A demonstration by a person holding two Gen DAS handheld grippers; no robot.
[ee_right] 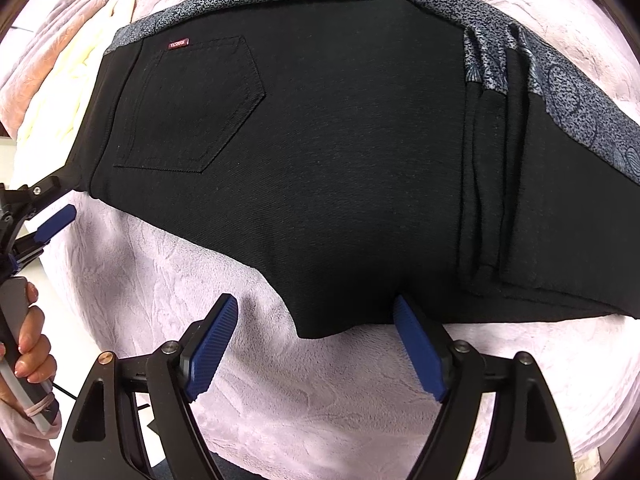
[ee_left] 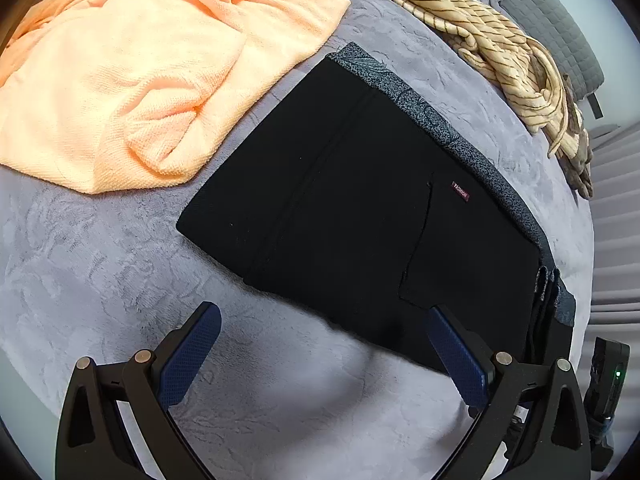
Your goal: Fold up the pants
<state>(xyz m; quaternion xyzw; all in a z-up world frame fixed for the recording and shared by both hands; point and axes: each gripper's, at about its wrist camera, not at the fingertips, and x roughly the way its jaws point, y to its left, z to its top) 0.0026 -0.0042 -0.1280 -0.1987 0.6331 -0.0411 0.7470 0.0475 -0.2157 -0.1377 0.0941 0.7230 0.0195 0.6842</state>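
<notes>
Black pants (ee_left: 352,208), folded into a compact block with stacked layers showing at one end, lying flat on the grey blanket of the bed (ee_left: 100,280), patterned grey waistband (ee_left: 436,120) turned toward the far side, back pocket (ee_right: 192,104) and small red label (ee_right: 178,44) facing up

Fold looking nearly finished; likely step: letting go cleanly and squaring the block. Best done by lifting both tools straight away from the cloth without dragging the near edge, then pressing the layered end flat if it springs up

Right gripper (ee_right: 316,344) spread wide, pointing down at the near edge of the pants, one blue pad at the hem, nothing pinched. Left gripper (ee_left: 324,356) also spread, hovering over bare blanket just beside the near edge, holding nothing; a hand (ee_right: 32,344) gripping its handle at the left of the right wrist view

Orange towel (ee_left: 132,80) crumpled near the pants' far corner, striped cream garment (ee_left: 500,52) heaped beyond the waistband; both apart from the block, yet close enough to snag if slid that way
</notes>
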